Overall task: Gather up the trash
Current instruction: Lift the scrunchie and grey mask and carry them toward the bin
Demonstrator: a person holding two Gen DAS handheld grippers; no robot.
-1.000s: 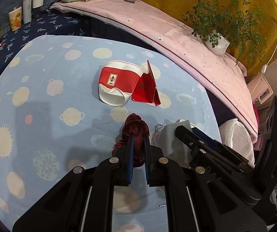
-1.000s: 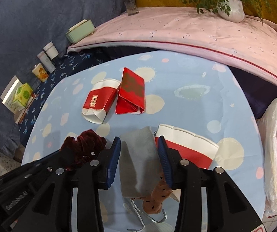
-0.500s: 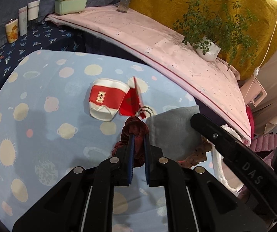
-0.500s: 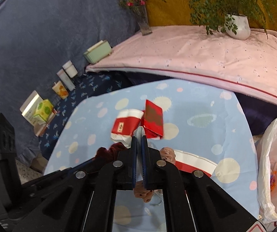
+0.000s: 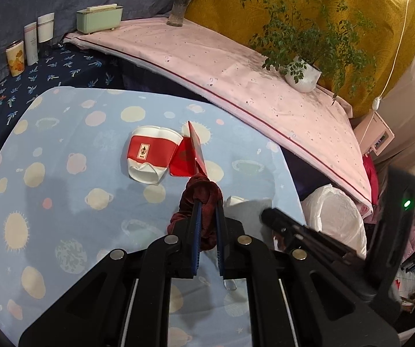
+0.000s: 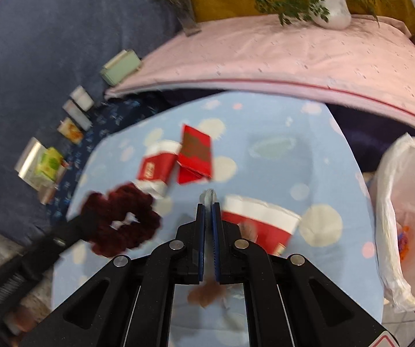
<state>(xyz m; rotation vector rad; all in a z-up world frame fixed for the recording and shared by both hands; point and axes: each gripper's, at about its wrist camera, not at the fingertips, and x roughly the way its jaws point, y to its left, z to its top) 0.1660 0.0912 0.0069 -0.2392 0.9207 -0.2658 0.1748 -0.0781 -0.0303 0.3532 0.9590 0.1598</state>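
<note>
My left gripper (image 5: 209, 202) is shut on a dark red scrunchie (image 5: 201, 190), held above the light blue planet-print tablecloth (image 5: 62, 173). My right gripper (image 6: 208, 205) is shut on a grey cloth item (image 6: 209, 196), and a brown spotted part of it dangles below the jaws. On the cloth lie a crushed red-and-white paper cup (image 5: 151, 156), a folded red packet (image 5: 188, 159) and a second red-and-white cup (image 6: 256, 222) under the right gripper. A bin lined with a white bag (image 6: 404, 217) stands off the table's right edge. The right wrist view is blurred.
A pink-covered ledge (image 5: 236, 66) runs behind the table, with a potted plant (image 5: 303, 75), a flower vase (image 5: 181, 8) and a green box (image 5: 99, 18) on it. Several cartons and tins (image 5: 31, 43) line the dark blue cloth at the left.
The right gripper closed on the grey cloth item and lifted it off the table. The left gripper rose with the scrunchie still held.
</note>
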